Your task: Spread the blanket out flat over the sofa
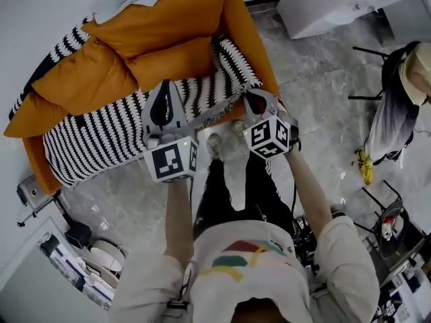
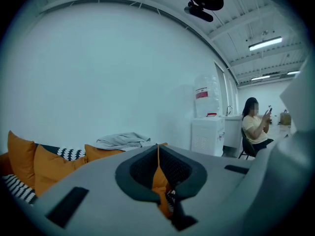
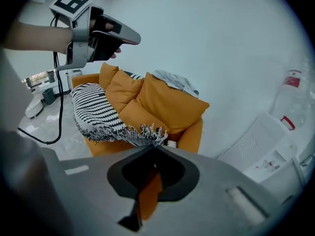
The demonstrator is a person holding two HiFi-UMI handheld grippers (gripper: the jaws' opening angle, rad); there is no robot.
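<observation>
An orange sofa point(image 1: 176, 11) stands against the wall, and a black-and-white striped blanket point(image 1: 101, 136) lies spread over its seat, its fringed edge hanging at the front. The left gripper point(image 1: 163, 86) hovers above the blanket's front edge, jaws shut and empty. The right gripper point(image 1: 251, 95) hangs over the blanket's right corner, also shut with nothing in it. In the right gripper view the blanket point(image 3: 93, 113) drapes the sofa point(image 3: 170, 104) beyond the closed right gripper point(image 3: 152, 149), with the left gripper point(image 3: 137, 37) raised at upper left. The left gripper point(image 2: 158, 149) points over the orange cushions point(image 2: 49, 166).
A grey garment point(image 3: 174, 82) lies on the sofa back. A white cabinet point(image 1: 330, 2) stands right of the sofa, and a rack with clothes point(image 1: 397, 106) farther right. A seated person point(image 2: 256, 127) is beside a water dispenser point(image 2: 206, 132). A cable point(image 3: 54, 132) trails on the floor.
</observation>
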